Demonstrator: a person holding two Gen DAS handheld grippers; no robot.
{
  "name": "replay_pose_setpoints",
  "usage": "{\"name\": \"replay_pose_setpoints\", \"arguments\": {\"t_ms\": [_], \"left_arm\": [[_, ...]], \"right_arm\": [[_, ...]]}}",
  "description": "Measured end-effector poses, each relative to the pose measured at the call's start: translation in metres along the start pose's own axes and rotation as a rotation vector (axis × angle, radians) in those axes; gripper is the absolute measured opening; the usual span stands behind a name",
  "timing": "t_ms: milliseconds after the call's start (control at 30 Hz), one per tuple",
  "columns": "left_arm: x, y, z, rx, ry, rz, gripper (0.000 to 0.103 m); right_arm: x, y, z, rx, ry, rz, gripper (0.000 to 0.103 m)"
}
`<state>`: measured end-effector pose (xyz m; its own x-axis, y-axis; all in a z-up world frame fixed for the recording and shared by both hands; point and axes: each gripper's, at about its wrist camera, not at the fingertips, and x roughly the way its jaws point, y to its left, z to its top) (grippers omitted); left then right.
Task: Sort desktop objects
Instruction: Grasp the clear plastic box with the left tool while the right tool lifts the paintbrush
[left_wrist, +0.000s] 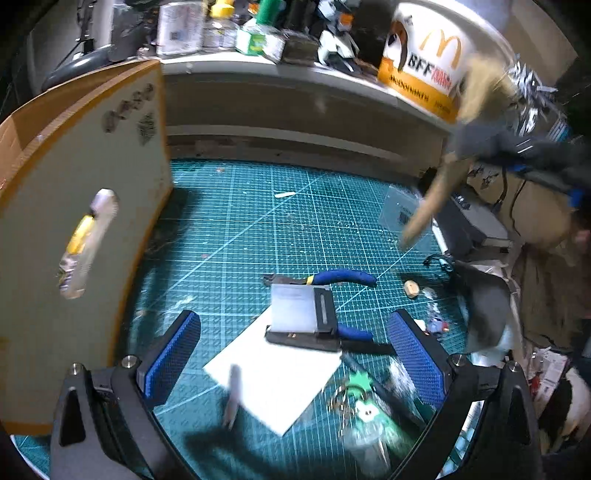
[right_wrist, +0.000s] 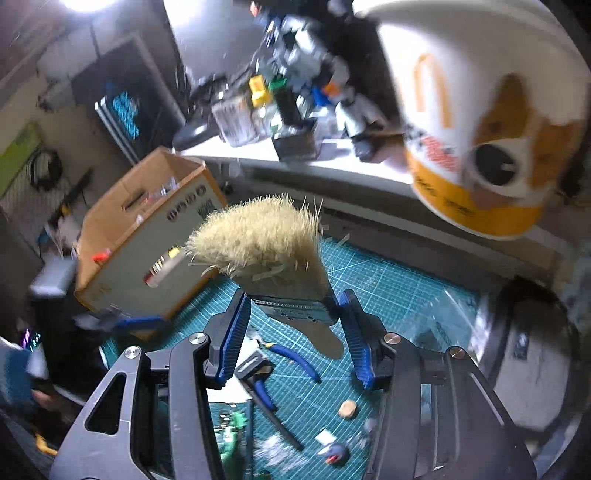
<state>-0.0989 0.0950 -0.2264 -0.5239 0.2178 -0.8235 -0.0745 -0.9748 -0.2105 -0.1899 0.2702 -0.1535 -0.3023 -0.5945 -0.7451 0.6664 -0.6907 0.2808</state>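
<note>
My right gripper (right_wrist: 295, 325) is shut on a wide paintbrush (right_wrist: 266, 251) with pale bristles, held in the air above the green cutting mat (right_wrist: 399, 295), below a white McDonald's bucket (right_wrist: 480, 122). The brush also shows blurred in the left wrist view (left_wrist: 436, 206). My left gripper (left_wrist: 291, 350) is open and empty, low over the mat (left_wrist: 258, 229). Between its fingers lie a white card (left_wrist: 277, 376), a small black and clear box (left_wrist: 303, 317) and blue-handled pliers (left_wrist: 343, 277). A cardboard box (left_wrist: 74, 221) stands at the left.
A shelf (left_wrist: 258, 70) crowded with bottles and figures runs along the back. A small cork (left_wrist: 411, 288), a green star trinket (left_wrist: 360, 384) and small bits lie on the mat. A tube (left_wrist: 86, 240) hangs on the cardboard box. Clutter fills the right side.
</note>
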Motion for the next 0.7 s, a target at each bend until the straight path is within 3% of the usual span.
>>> {"name": "replay_pose_setpoints", "arguments": {"t_ms": [233,333,400,533,667,700], "left_arm": [[0.027,-0.021,-0.005,0.051,-0.043,0.053,0.101],[0.038,-0.021,-0.007,0.046,-0.036,0.081,0.091],[0.043,-0.017,-0.007,0.028,-0.029,0.100,0.073],[0.052,-0.008,-0.009,-0.008,-0.010,0.091,0.072],[0.054,-0.011,-0.009,0.009,0.013,0.067,0.051],[0.054,-0.013,-0.008,0.018,0.023,0.062,0.051]], "right_arm": [[-0.036,-0.001,-0.012,0.070,-0.033,-0.021,0.047],[-0.051,-0.001,-0.017,0.100,-0.048,-0.029,0.047],[-0.058,-0.004,-0.023,0.108,-0.046,-0.036,0.047],[-0.063,-0.010,-0.031,0.123,-0.040,-0.041,0.047],[-0.060,-0.014,-0.034,0.140,-0.032,-0.043,0.047],[-0.060,-0.014,-0.034,0.141,-0.029,-0.042,0.047]]}}
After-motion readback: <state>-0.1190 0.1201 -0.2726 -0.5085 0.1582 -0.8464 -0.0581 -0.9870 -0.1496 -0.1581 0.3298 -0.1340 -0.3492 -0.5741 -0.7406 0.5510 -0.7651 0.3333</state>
